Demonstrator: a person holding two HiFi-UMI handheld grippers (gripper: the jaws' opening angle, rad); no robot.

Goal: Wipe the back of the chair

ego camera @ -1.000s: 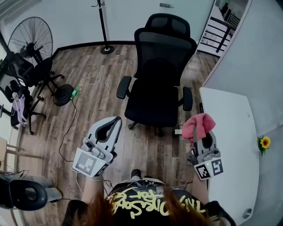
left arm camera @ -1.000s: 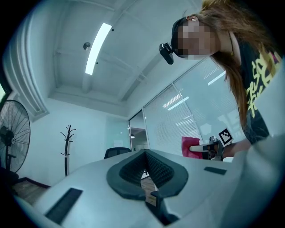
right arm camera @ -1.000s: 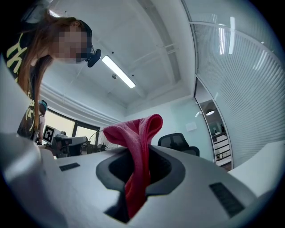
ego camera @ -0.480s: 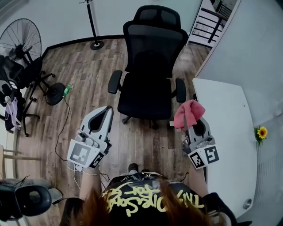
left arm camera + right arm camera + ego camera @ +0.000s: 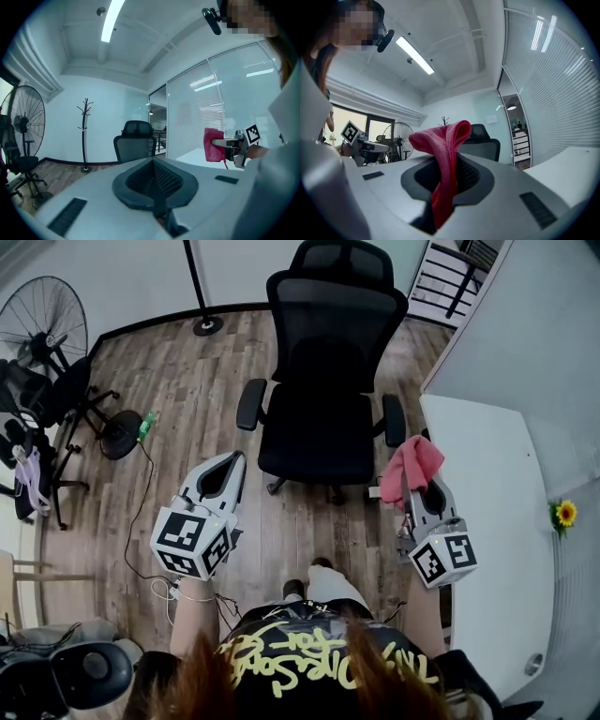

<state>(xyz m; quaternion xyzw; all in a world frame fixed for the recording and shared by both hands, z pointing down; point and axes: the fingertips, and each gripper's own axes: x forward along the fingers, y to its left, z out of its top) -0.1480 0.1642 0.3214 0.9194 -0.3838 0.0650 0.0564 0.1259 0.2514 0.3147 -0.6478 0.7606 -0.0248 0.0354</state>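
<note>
A black office chair (image 5: 323, 362) is seen from above on a wooden floor (image 5: 187, 399), with its seat turned toward the person and its mesh backrest on the far side. It stands ahead of both sets of fingers, apart from them and touched by neither.

The right gripper (image 5: 412, 486) is held low at the right. Its fingers are clamped on a pink cloth (image 5: 440, 140), which is bunched up over the fingertips and trails down between them. The chair's nearer armrest lies just beyond and to the left of these fingers. A white tabletop (image 5: 487, 502) runs along their right side, and a small sunflower (image 5: 564, 513) is seen at its far edge.

The left gripper (image 5: 232, 465) is held at the left, level with the right one. Its fingers are pressed together, with nothing caught between them. The chair is ahead of them and to their right. A standing fan (image 5: 42, 320) is placed well off to their left, and a coat stand (image 5: 199, 287) is seen far ahead of them by the wall.
</note>
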